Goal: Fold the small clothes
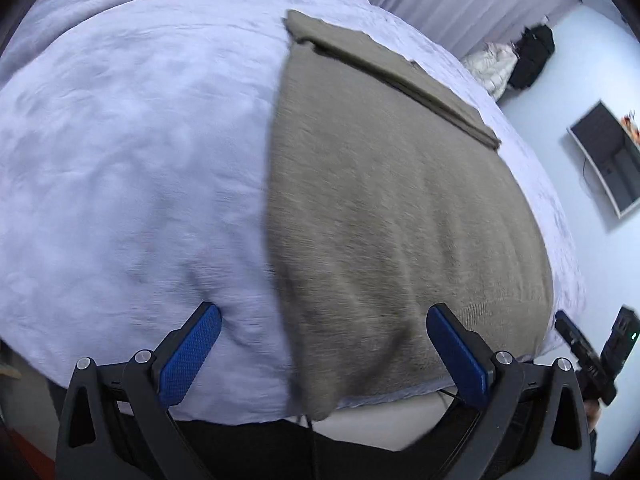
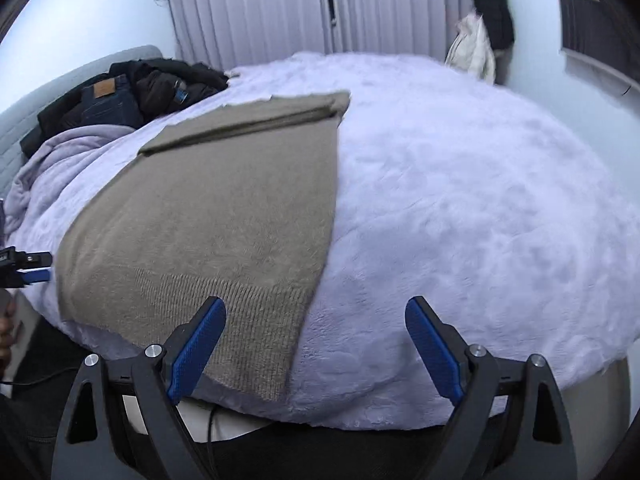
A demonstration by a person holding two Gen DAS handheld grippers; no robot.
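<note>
A taupe knitted garment (image 1: 400,208) lies flat on the lilac bed cover (image 1: 132,160), with a folded band across its far end. Its near ribbed hem hangs a little over the bed's front edge. My left gripper (image 1: 324,328) is open and empty, above the garment's near left corner. In the right wrist view the same garment (image 2: 212,216) lies left of centre. My right gripper (image 2: 316,320) is open and empty, above the garment's near right corner. The right gripper also shows in the left wrist view (image 1: 592,352), and the left gripper at the left edge of the right wrist view (image 2: 28,266).
A pile of dark clothes with jeans (image 2: 132,92) lies at the bed's far left, beside a bunched lilac blanket (image 2: 60,152). Curtains (image 2: 300,4) hang behind the bed. A black and a cream coat (image 2: 484,36) hang by the wall.
</note>
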